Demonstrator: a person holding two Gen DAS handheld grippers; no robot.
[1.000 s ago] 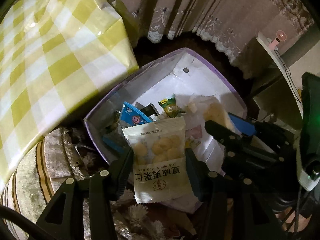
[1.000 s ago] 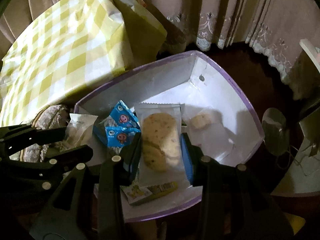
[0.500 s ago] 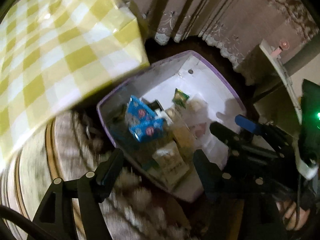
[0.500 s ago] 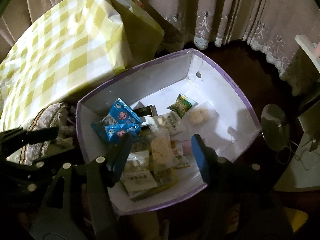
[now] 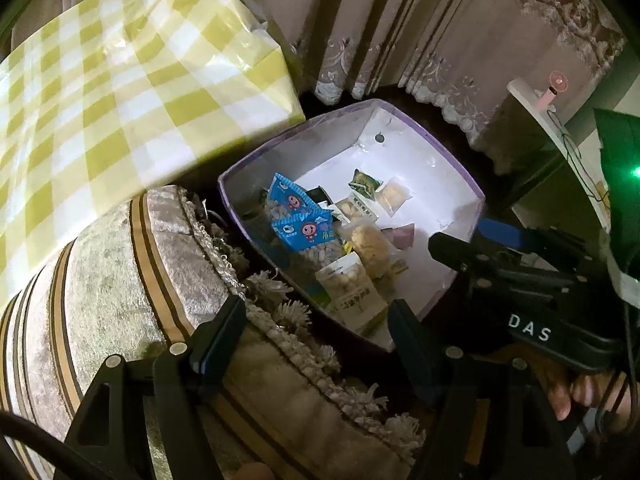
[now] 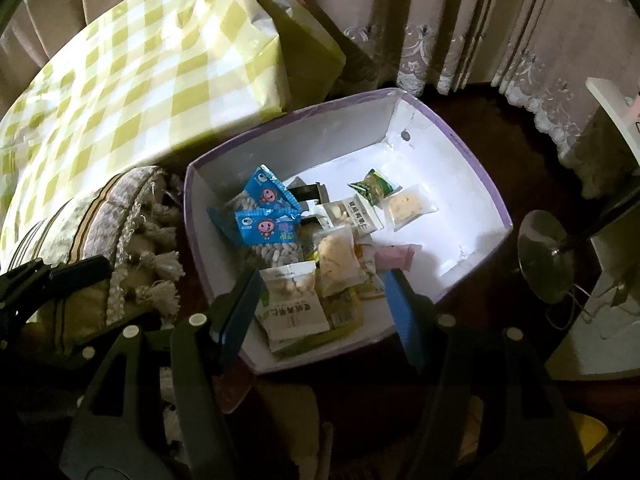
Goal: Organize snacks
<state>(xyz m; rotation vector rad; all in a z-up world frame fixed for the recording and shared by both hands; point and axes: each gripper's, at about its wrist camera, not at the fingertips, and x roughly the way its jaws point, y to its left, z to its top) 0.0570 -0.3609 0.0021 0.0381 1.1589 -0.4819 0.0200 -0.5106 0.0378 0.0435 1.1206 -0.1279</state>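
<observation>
A purple-rimmed box (image 5: 320,148) (image 6: 300,140) with white walls holds several snack packets. On the near side of the pile lie a white nut packet (image 5: 352,288) (image 6: 292,300) and a clear cookie packet (image 5: 370,244) (image 6: 338,256). Blue packets (image 5: 300,224) (image 6: 268,208) lie to their left, and a green one (image 5: 364,182) (image 6: 374,186) sits farther back. My left gripper (image 5: 314,320) hangs open over the box's near corner and the cushion, holding nothing. My right gripper (image 6: 320,292) stands open above the near packets, apart from them. It also shows at the right of the left wrist view.
A table under a yellow-white checked cloth (image 5: 120,80) (image 6: 140,80) stands left of the box. A striped, fringed cushion (image 5: 120,264) lies against the box's left side. Curtains (image 5: 400,20) hang behind. A round metal lamp base (image 6: 548,256) and a white shelf (image 5: 532,96) are to the right.
The left gripper let go of the white nut packet and the right let go of the cookie packet. Both packets now lie in the box. Both grippers opened and drew back.
</observation>
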